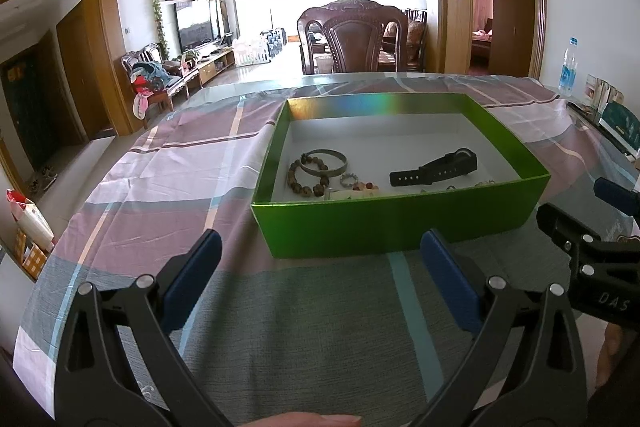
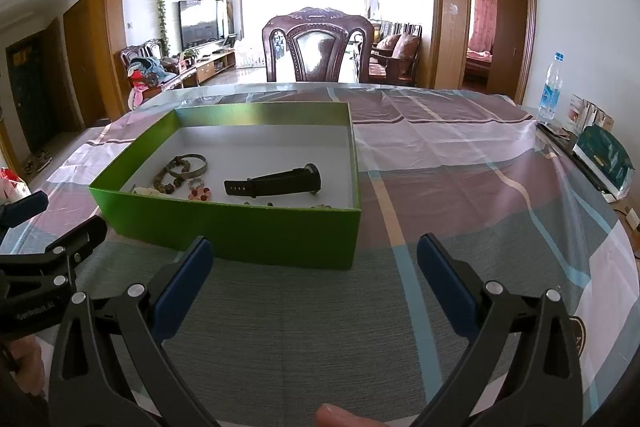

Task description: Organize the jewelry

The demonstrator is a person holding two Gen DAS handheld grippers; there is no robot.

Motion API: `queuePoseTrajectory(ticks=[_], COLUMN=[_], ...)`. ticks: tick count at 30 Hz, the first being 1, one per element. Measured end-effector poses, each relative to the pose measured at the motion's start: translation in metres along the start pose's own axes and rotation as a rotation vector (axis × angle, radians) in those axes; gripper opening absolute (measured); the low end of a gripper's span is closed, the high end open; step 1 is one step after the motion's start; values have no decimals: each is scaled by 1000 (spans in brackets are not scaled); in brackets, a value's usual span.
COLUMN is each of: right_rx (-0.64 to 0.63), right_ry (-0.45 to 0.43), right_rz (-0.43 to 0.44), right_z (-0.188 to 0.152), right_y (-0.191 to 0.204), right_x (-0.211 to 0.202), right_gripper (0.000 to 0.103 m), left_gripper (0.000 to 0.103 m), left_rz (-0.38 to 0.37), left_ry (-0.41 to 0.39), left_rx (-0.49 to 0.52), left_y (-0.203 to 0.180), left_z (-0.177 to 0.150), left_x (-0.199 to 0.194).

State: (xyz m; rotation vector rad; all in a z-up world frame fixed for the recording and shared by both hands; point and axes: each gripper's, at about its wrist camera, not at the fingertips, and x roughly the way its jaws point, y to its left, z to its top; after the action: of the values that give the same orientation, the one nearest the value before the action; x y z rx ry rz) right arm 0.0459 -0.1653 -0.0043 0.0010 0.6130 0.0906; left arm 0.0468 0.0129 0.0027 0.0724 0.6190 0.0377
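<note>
A green box [image 1: 396, 223] stands on the checked tablecloth; it also shows in the right wrist view [image 2: 240, 227]. Inside lie a black watch [image 1: 436, 169] [image 2: 276, 183], a silver bangle [image 1: 324, 163] [image 2: 192, 165], a brown bead bracelet [image 1: 306, 181] [image 2: 168, 181] and small rings and beads near the front wall. My left gripper [image 1: 320, 247] is open and empty, a little in front of the box. My right gripper [image 2: 314, 251] is open and empty, in front of the box's right corner. Each gripper shows at the edge of the other's view.
A carved wooden chair [image 1: 354, 39] stands behind the table's far edge. A water bottle [image 2: 552, 87], cartons and a teal bag [image 2: 604, 155] sit at the table's right side. The tablecloth [image 2: 460, 163] stretches right of the box.
</note>
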Motion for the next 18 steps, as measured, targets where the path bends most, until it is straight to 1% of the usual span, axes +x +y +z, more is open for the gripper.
queuePoseTrajectory(ticks=[18], right_rx=[2], right_ry=[0], right_rz=[0], right_z=[0], right_y=[0], right_x=[0], right_gripper=[100], left_gripper=[99], left_rz=[-1], left_ry=[-1], left_rx=[5], left_y=[-1], left_z=[-1], left_x=[0])
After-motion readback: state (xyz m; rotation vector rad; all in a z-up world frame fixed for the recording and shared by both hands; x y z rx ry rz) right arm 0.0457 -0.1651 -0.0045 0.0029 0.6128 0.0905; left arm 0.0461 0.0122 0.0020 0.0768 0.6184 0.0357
